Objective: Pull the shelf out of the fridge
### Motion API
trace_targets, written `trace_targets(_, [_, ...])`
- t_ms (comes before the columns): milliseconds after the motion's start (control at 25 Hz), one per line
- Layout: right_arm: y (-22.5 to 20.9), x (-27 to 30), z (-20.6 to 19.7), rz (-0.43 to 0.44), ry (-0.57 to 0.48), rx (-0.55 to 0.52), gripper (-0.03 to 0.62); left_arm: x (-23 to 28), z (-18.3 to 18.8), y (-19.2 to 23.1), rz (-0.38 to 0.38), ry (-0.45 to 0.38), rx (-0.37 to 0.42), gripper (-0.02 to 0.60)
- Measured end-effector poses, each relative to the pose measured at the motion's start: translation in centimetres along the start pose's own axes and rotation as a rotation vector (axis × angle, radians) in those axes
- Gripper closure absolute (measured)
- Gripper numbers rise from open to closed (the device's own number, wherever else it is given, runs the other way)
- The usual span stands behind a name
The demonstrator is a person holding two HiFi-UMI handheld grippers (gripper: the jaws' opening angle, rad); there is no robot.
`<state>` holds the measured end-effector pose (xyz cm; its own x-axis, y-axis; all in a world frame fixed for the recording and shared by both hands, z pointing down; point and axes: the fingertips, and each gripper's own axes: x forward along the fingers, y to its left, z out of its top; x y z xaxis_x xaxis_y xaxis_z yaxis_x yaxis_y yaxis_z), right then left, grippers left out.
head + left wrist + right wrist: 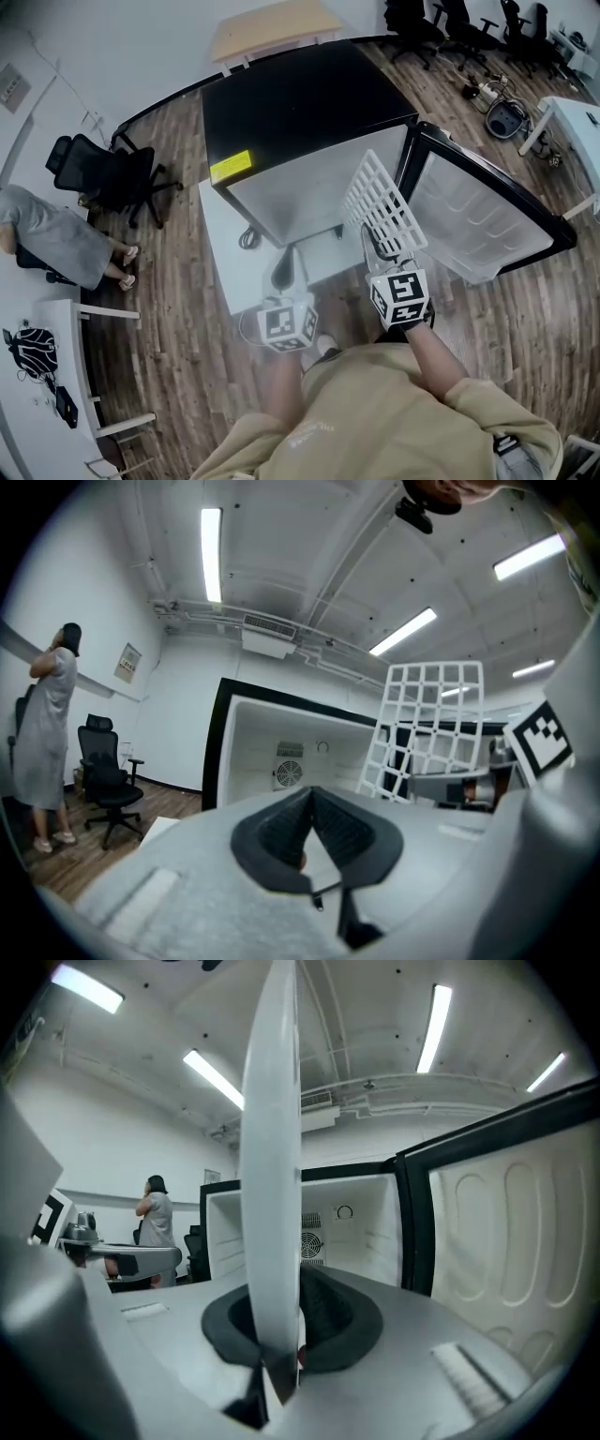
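Clamps the thin edge of the flat white square-celled lattice shelf (379, 199), tilted just right of centre before the glossy black, smooth white-lined fridge (300, 103) and its open door (478, 225), in the right tongs (388, 253), with the left tongs (287, 274), ribbed dark pads pressed together on nothing, lower centre.

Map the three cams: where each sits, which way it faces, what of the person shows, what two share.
Head view: on the person's head, looking steeply down at fridge, shelf; left gripper, right gripper, forearms show.
Left gripper view: on left gripper, facing fridge interior; its shut, empty jaws show.
Right gripper view: on right gripper, facing same way; jaws clamp shelf.
Shared: fridge fan.
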<state>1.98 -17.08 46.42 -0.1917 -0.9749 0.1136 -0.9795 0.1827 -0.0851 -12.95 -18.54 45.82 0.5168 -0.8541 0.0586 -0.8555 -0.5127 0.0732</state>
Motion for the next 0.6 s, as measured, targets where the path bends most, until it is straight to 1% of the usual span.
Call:
trace_targets(80, [0.1, -0.2, 0.4, -0.006, -0.006, -0.031, 0.565, -0.1, -0.3, -0.1, 0.003, 0.002, 0.024, 0.58])
trace_targets(280, [0.3, -0.7, 1.6, -0.009, -0.044, -0.085, 0.565, -0.3, -0.3, -0.6, 0.002, 0.003, 0.036, 0.58])
trace_targets(600, [0.0, -0.5, 1.9, 0.012, -0.053, -0.082, 0.565, 0.0, 0.1, -1.0, 0.009, -0.009, 0.031, 0.58])
